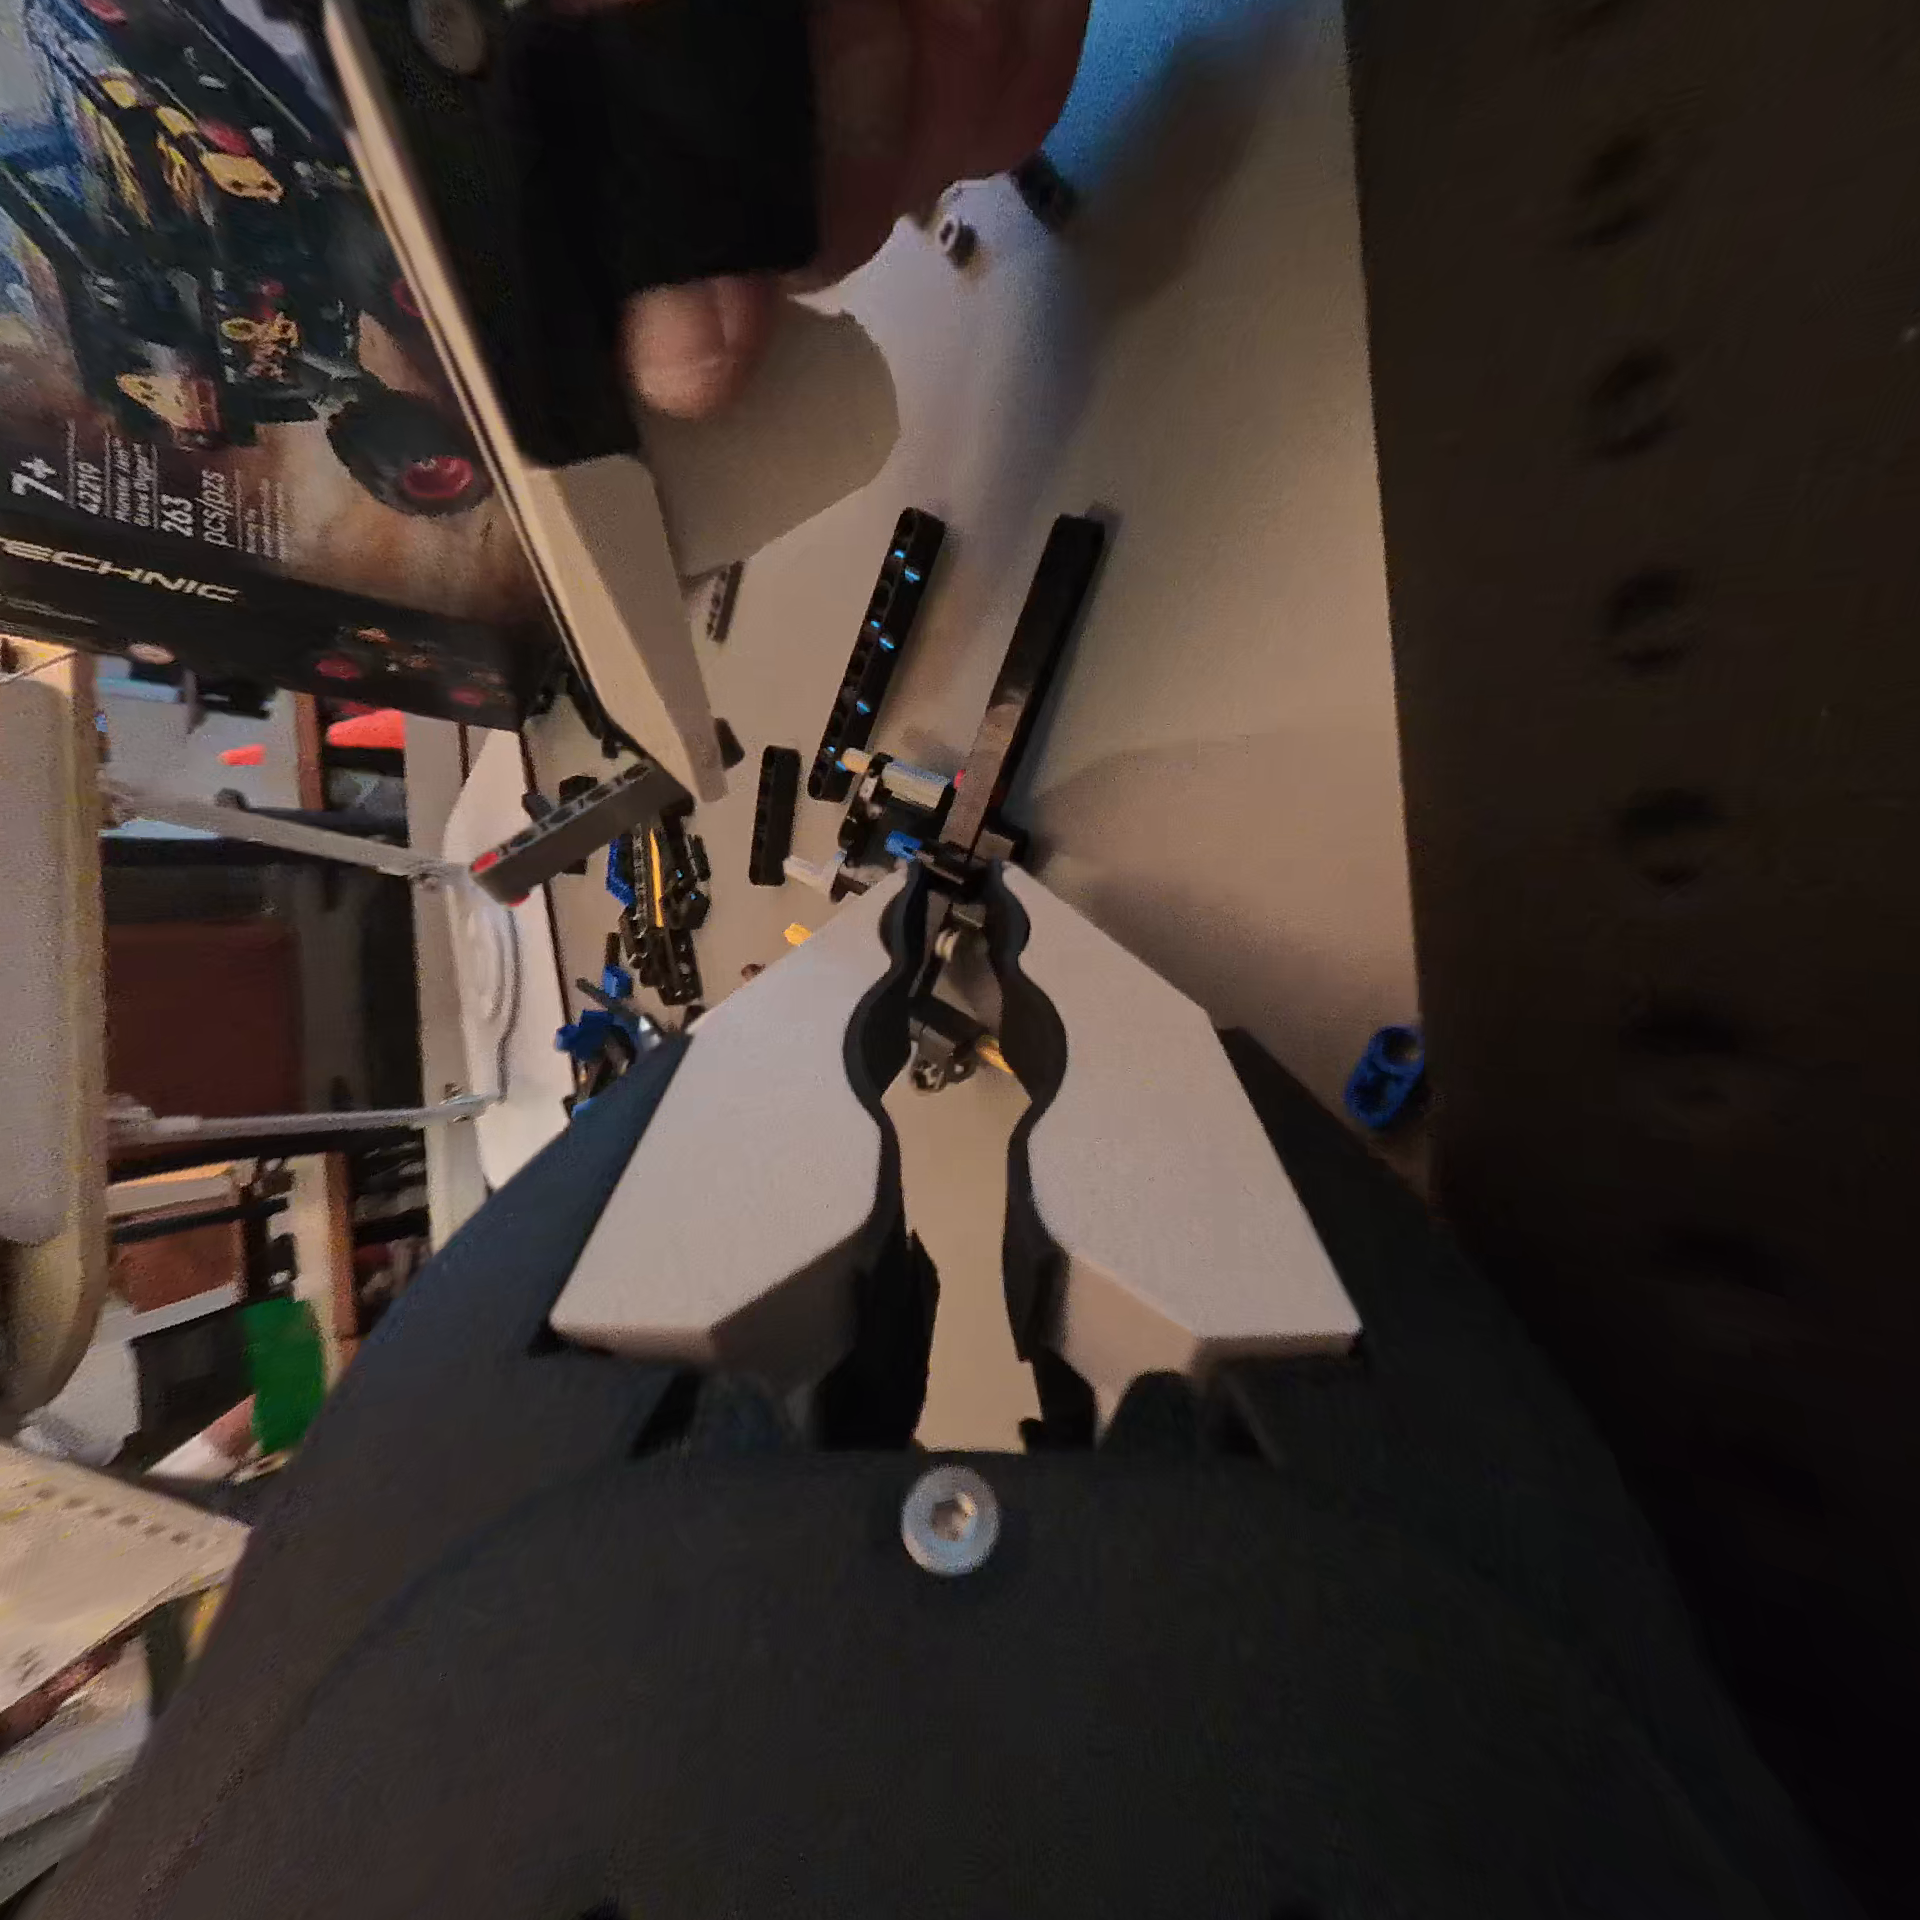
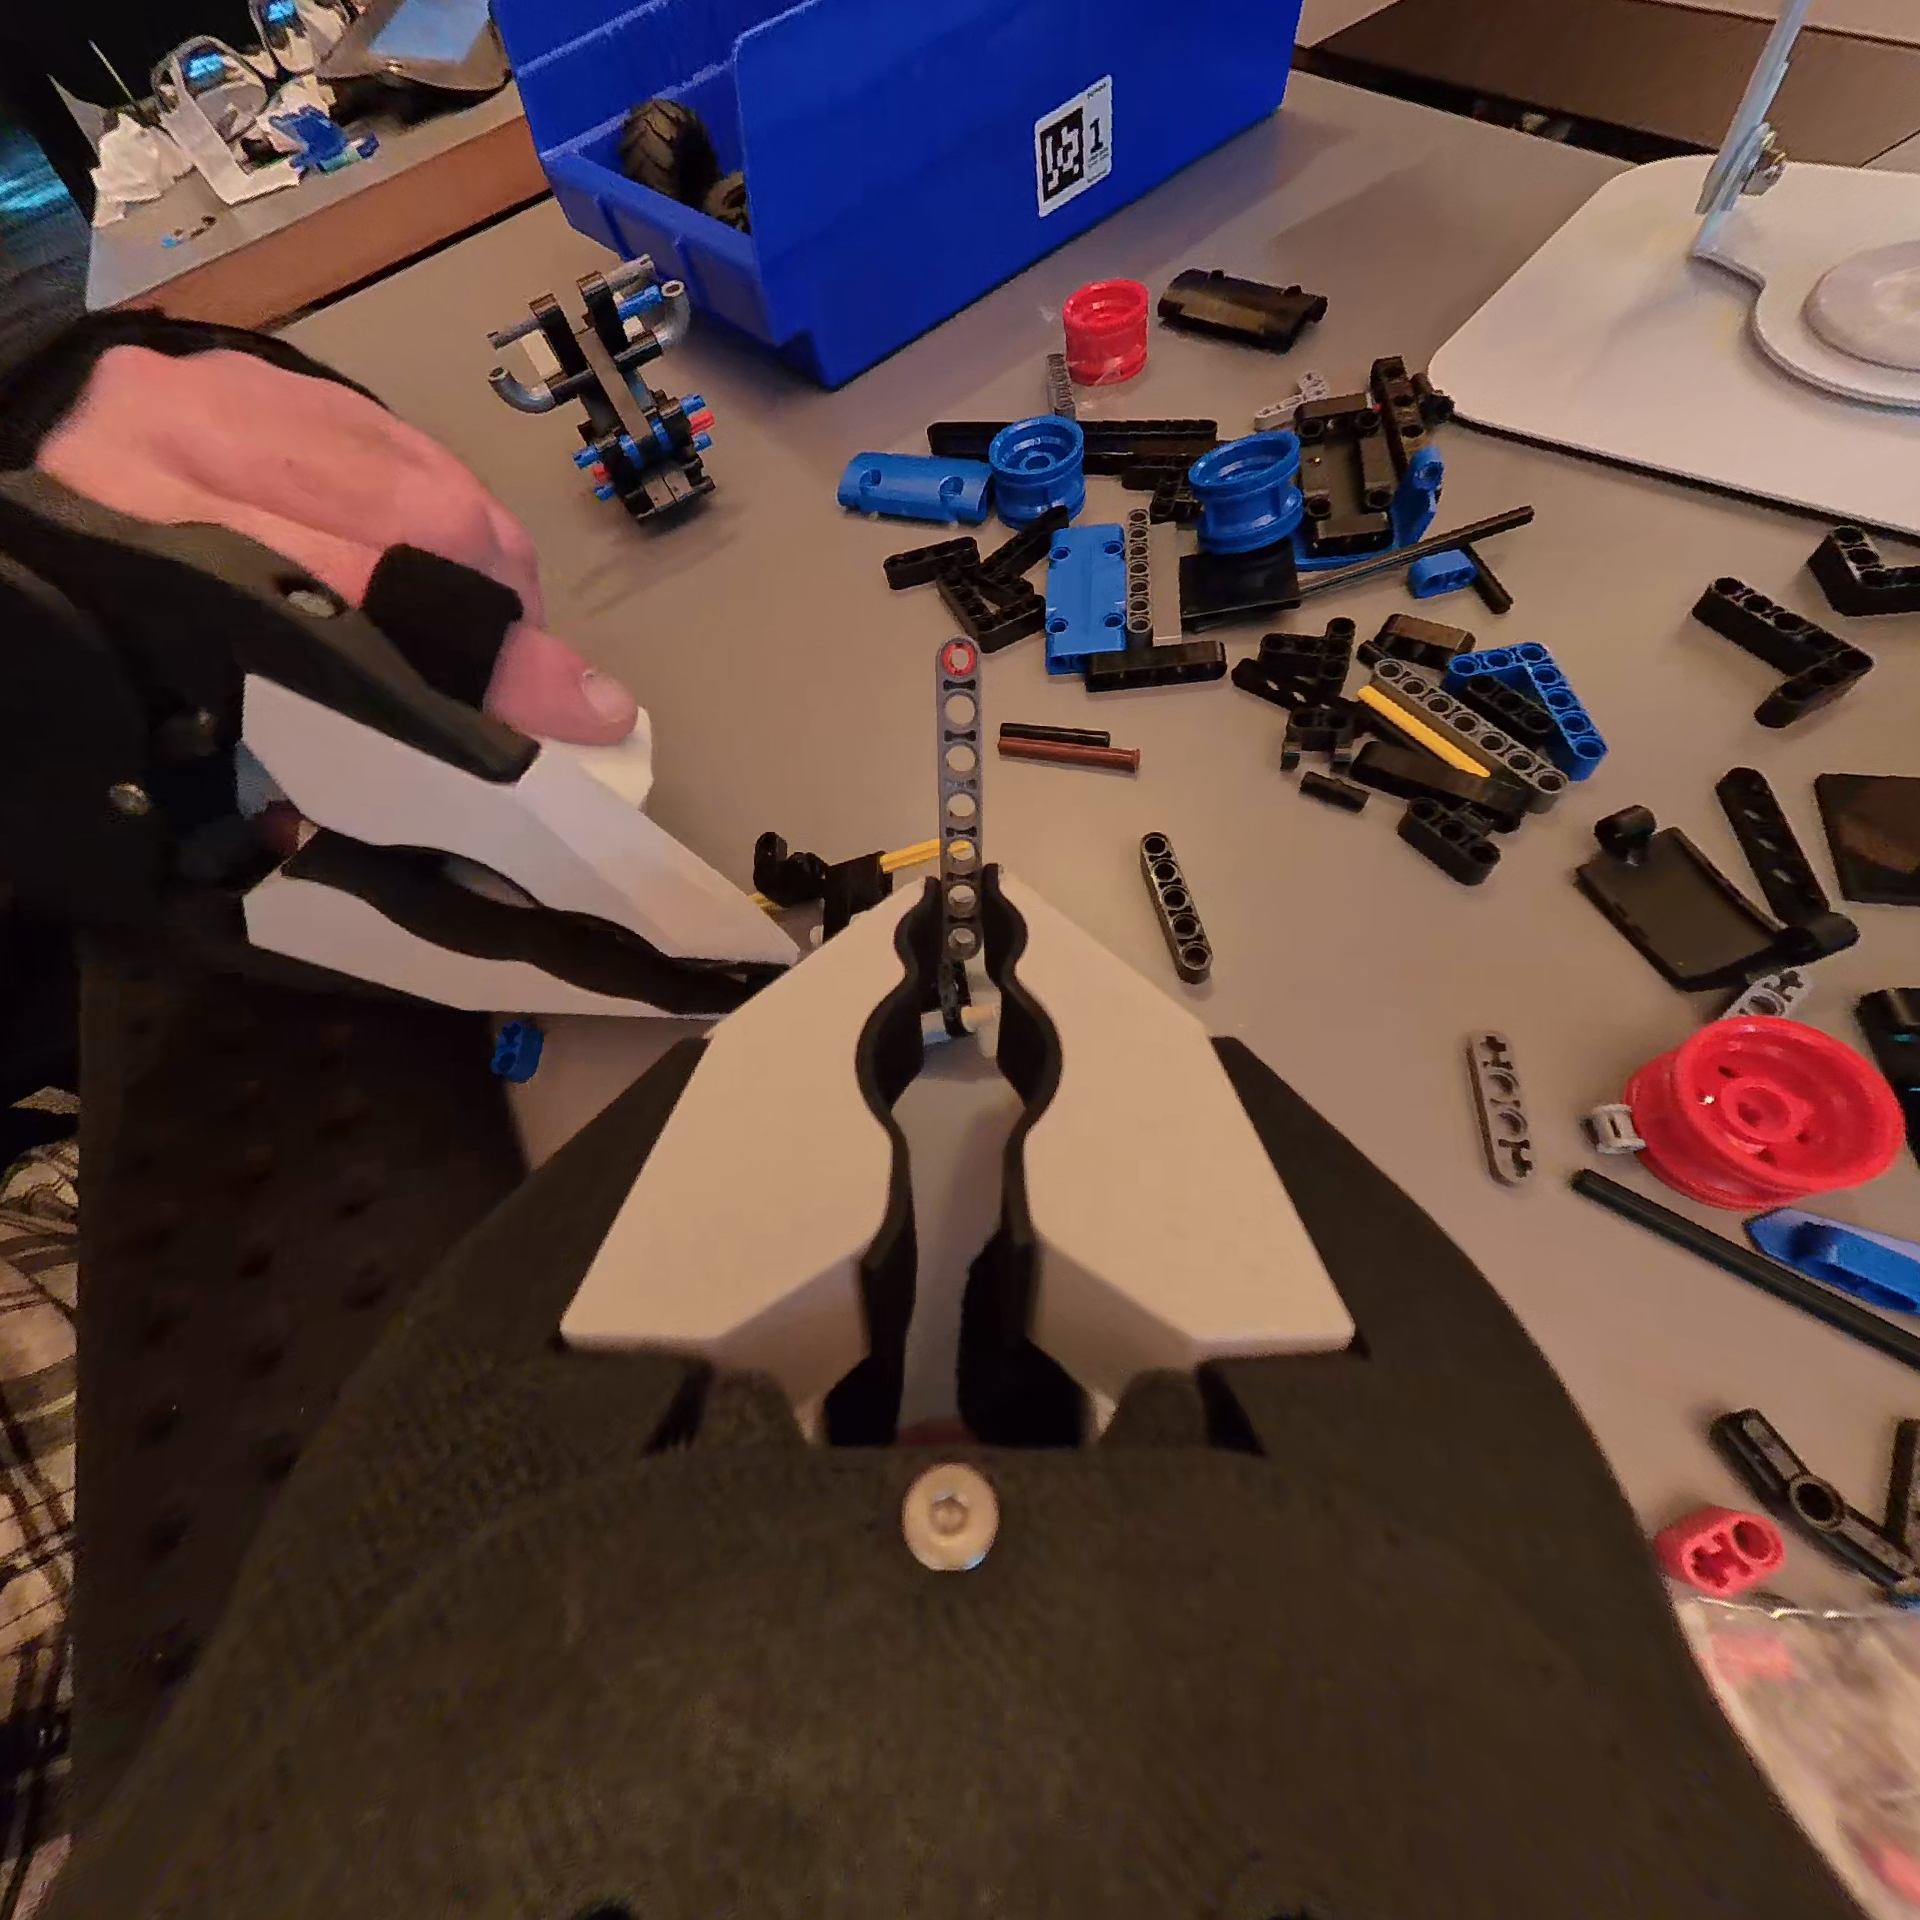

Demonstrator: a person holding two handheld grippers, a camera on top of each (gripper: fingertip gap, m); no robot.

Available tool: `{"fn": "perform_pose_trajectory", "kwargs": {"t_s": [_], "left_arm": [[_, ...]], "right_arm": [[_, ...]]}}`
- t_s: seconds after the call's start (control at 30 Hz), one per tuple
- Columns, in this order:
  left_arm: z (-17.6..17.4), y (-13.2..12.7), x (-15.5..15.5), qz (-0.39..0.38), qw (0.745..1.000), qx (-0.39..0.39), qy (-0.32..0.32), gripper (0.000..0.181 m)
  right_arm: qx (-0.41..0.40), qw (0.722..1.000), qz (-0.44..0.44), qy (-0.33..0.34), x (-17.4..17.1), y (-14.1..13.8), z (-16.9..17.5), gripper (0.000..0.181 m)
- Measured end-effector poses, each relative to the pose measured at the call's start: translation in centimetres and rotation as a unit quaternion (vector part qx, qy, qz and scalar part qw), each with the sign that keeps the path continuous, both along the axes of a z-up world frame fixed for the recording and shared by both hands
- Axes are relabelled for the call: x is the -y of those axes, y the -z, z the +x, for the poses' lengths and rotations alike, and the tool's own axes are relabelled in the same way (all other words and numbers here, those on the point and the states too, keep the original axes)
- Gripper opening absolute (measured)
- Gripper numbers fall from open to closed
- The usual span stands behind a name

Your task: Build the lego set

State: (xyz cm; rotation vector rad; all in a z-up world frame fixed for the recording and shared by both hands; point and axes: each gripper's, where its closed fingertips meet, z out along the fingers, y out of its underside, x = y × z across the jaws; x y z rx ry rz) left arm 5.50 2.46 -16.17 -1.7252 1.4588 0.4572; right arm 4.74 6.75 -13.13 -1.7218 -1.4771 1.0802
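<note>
Between my right tongs (image 2: 958, 914), closed on a grey beam (image 2: 958, 790) pointing straight ahead, and the left tongs (image 1: 951, 883), gripping a small black assembly (image 2: 821, 868), little gap remains.

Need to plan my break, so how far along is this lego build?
Early. Done: one small black-and-blue sub-assembly stands by the blue plastic bin. In hand: right gripper holds a grey holed beam; left gripper holds a black axle assembly. Left: many loose pieces.
</note>
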Motion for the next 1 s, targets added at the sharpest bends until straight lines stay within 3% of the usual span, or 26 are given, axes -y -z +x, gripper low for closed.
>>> {"fn": "perform_pose_trajectory", "kwargs": {"t_s": [0.2,0.4,0.57,0.7,0.8,1.0], "left_arm": [[0.3,0.0,0.4,0.019,0.999,-0.036,-0.008,0.01],[-0.5,-0.6,-0.5,0.038,0.998,-0.009,-0.039,0.008],[-2.9,-4.5,-2.4,0.127,0.986,0.026,-0.102,0.008],[-5.1,-8.4,-3.2,0.184,0.963,0.129,-0.152,0.007],[-4.9,-9.0,-2.9,0.205,0.958,0.133,-0.149,0.007],[-3.4,-8.8,-3.1,0.214,0.96,0.117,-0.136,0.007]], "right_arm": [[0.004,1.0,0.008,-0.007,0.3,0.0,0.1,0.006],[0.005,1.0,0.019,-0.018,0.9,0.0,0.3,0.006],[-0.024,0.999,0.029,0.007,-0.1,-1.2,0.3,0.006],[-0.118,0.99,0.02,0.074,-2.5,-5.1,1.0,0.006],[-0.13,0.988,0.0,0.086,-3.4,-5.5,1.5,0.006],[-0.168,0.98,-0.097,0.049,-1.0,-6.4,0.1,0.006]]}}
